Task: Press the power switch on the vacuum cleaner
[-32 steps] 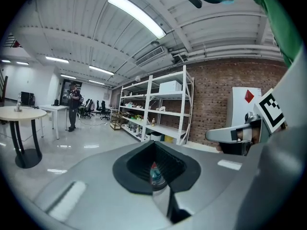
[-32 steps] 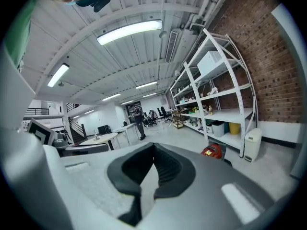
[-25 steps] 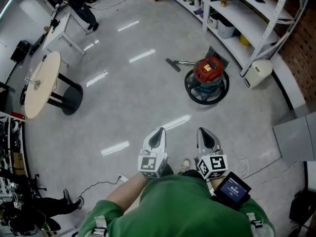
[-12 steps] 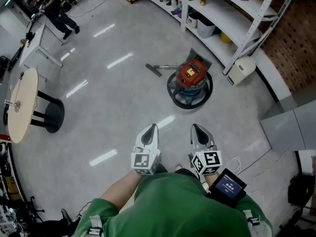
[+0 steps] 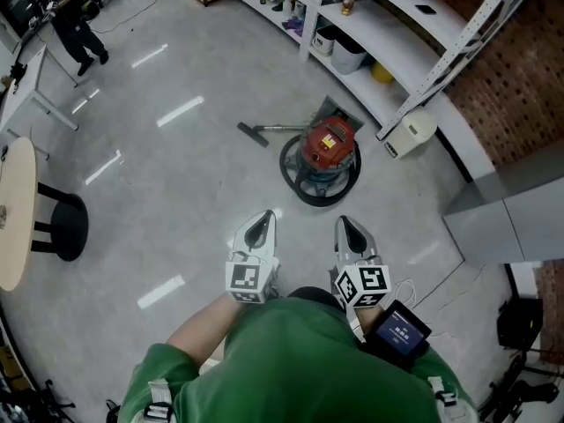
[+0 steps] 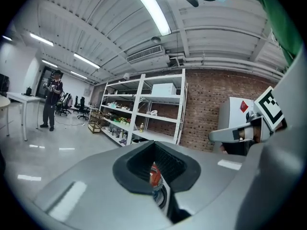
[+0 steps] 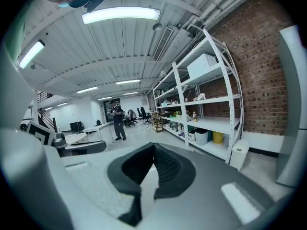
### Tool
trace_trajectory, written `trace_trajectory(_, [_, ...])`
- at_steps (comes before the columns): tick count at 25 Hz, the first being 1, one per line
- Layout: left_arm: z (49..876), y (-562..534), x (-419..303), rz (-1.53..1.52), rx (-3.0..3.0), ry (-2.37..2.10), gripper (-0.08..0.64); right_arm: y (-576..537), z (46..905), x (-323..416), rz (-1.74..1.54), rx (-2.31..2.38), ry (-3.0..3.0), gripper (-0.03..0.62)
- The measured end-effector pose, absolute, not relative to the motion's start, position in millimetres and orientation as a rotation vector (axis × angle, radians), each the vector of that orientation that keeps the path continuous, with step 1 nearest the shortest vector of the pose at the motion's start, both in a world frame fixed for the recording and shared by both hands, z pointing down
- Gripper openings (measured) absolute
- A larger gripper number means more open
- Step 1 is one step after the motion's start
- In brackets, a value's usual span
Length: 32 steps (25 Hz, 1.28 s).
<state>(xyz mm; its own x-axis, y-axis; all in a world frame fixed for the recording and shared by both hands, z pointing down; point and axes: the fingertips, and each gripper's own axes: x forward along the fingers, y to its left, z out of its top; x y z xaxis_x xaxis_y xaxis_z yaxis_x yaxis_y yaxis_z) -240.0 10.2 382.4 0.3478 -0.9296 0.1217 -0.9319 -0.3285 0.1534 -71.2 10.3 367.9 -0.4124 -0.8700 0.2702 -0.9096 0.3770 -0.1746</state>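
Note:
The vacuum cleaner [image 5: 327,145] stands on the grey floor ahead of me: red top, dark body, black round base. Its hose ends in a floor nozzle [image 5: 254,134] lying to its left. I cannot make out the power switch at this distance. My left gripper [image 5: 262,224] and right gripper [image 5: 346,228] are held side by side at waist height, well short of the vacuum, both shut and holding nothing. In the left gripper view the left gripper [image 6: 154,145] points at the vacuum, and a sliver of the red top [image 6: 154,175] shows between the pads. The right gripper [image 7: 154,147] points at open floor.
White shelving [image 5: 379,26] with bins and bottles runs along the brick wall behind the vacuum. A small white appliance [image 5: 410,132] sits by its post. A grey cabinet [image 5: 507,211] stands at the right, a round table [image 5: 12,210] at the left. A person [image 5: 67,12] stands far off.
The vacuum has come closer to the grippers and shifted left in view as I walk toward it. The round table has slid off to the left. Both grippers stay shut.

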Motion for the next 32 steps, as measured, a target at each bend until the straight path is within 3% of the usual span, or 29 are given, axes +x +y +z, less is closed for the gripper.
trace_trajectory(15, [394.1,-66.1,-276.6,0.003,2.44,-1.606,0.006,-64.4,368.3,-115.9,0.414,1.675,-2.415,0.002])
trace_trajectory(32, [435.6,-200.4,-196.5,0.282,2.511,-1.506,0.006,-188.8,430.6,-33.8,0.625,1.802,-2.371,0.002])
